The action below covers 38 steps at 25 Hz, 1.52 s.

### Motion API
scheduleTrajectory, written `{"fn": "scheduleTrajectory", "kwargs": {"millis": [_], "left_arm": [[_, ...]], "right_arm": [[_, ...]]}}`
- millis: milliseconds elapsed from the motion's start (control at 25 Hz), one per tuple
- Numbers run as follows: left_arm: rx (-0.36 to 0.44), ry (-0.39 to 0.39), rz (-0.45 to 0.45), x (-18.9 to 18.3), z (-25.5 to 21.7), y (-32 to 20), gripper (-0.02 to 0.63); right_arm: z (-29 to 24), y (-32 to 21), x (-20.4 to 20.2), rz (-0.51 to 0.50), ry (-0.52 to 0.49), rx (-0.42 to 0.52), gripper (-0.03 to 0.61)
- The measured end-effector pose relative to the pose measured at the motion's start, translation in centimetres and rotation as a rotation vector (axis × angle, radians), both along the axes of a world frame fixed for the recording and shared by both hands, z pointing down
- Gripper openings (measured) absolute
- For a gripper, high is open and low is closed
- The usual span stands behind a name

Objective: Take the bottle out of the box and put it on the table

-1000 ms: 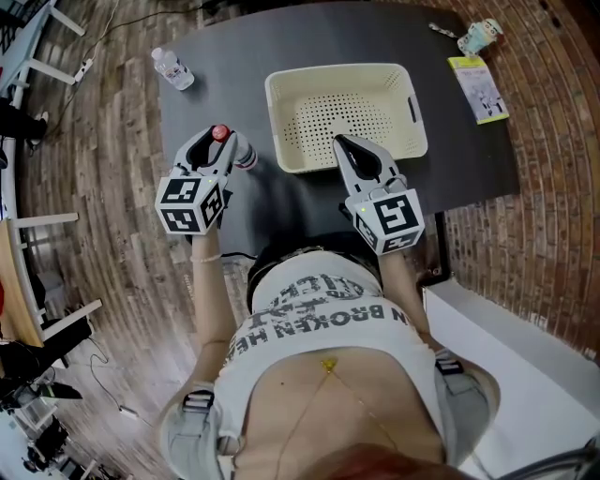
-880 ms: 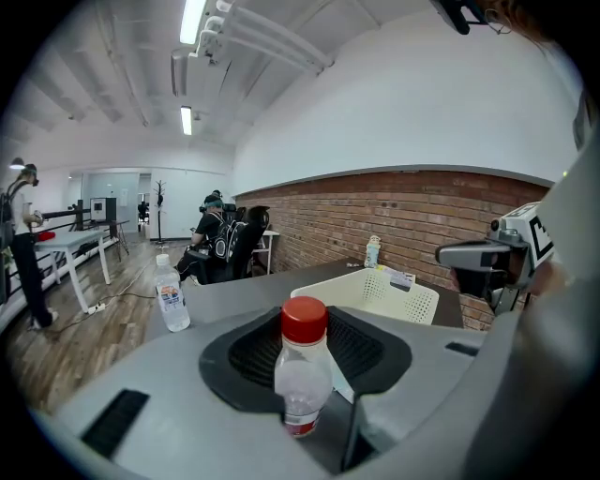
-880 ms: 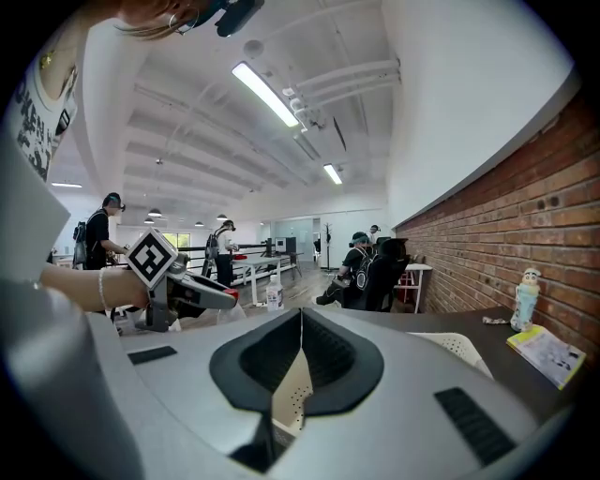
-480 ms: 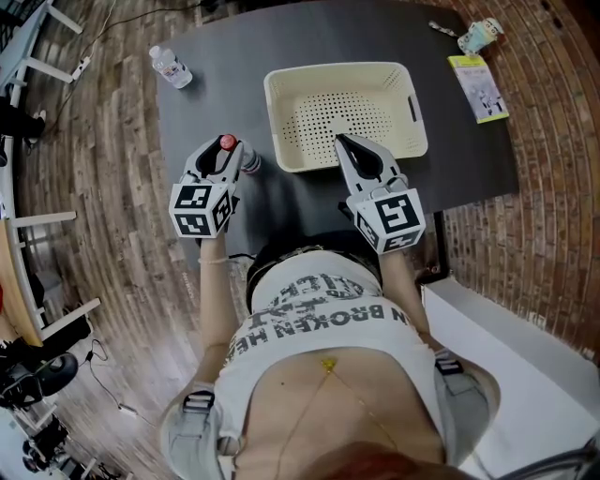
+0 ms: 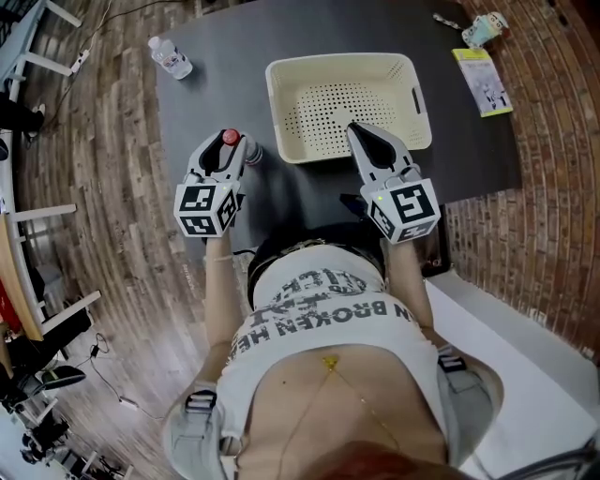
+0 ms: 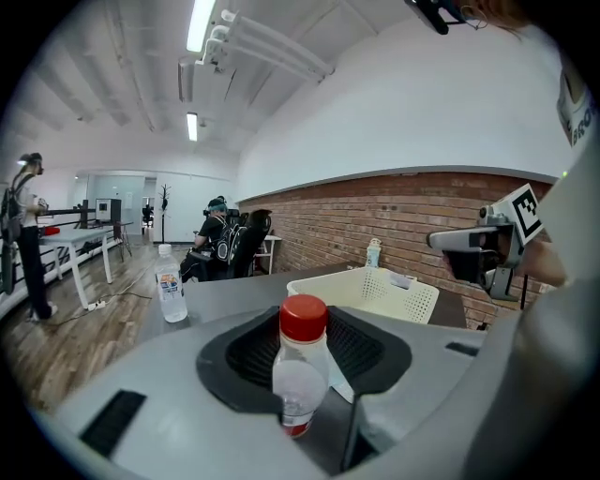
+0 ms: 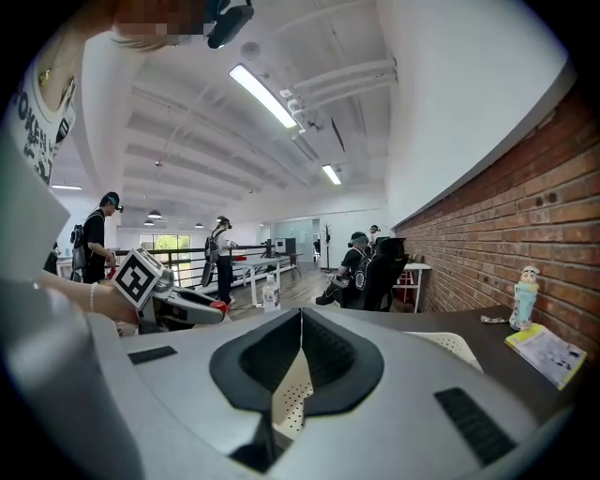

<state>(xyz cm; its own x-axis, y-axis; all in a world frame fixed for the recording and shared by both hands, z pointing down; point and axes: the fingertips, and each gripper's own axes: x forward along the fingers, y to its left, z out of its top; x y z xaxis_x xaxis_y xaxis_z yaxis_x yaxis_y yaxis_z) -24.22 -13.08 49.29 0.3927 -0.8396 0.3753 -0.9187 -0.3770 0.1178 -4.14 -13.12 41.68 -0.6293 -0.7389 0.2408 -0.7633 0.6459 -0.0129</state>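
A clear bottle (image 5: 231, 141) with a red cap stands upright between the jaws of my left gripper (image 5: 230, 152), which is shut on it. It is over the dark table (image 5: 225, 56), just left of the cream perforated box (image 5: 342, 66). In the left gripper view the bottle (image 6: 300, 370) fills the gap of the left gripper (image 6: 305, 375); whether its base touches the table is hidden. My right gripper (image 5: 363, 133) hovers over the box's near rim, shut with nothing in it. In the right gripper view the right gripper (image 7: 300, 314) shows its tips meeting.
A second clear water bottle (image 5: 171, 58) stands near the table's far left corner. A yellow booklet (image 5: 486, 82) and a small figurine bottle (image 5: 480, 28) lie at the far right. The box looks empty. Wooden floor lies left of the table, a brick wall to its right.
My left gripper has sunk a little toward the table with the bottle still in it. The right gripper has kept its place over the box's rim.
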Motion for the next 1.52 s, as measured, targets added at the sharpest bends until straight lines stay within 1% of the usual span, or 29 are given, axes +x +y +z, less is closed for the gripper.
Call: {"fn": "scheduleTrajectory", "kwargs": {"millis": [120,480,1200,1520], "left_arm": [[0.008,0.017,-0.003,0.0,0.0,0.0,0.153],[0.033,0.032,-0.025,0.0,0.0,0.0,0.153],[0.038,0.032,-0.024,0.1,0.1,0.1,0.153],[0.042,0.036,-0.026,0.1,0.0,0.1,0.153]], "right_arm": [[0.0,-0.1,0.4,-0.011,0.004,0.003,0.009],[0.4,-0.3,0.4,-0.026,0.008,-0.01,0.009],[1.0,0.1,-0.3,-0.06,0.019,-0.031,0.009],[1.2,0.2,-0.2,-0.06,0.027,-0.034,0.009]]}}
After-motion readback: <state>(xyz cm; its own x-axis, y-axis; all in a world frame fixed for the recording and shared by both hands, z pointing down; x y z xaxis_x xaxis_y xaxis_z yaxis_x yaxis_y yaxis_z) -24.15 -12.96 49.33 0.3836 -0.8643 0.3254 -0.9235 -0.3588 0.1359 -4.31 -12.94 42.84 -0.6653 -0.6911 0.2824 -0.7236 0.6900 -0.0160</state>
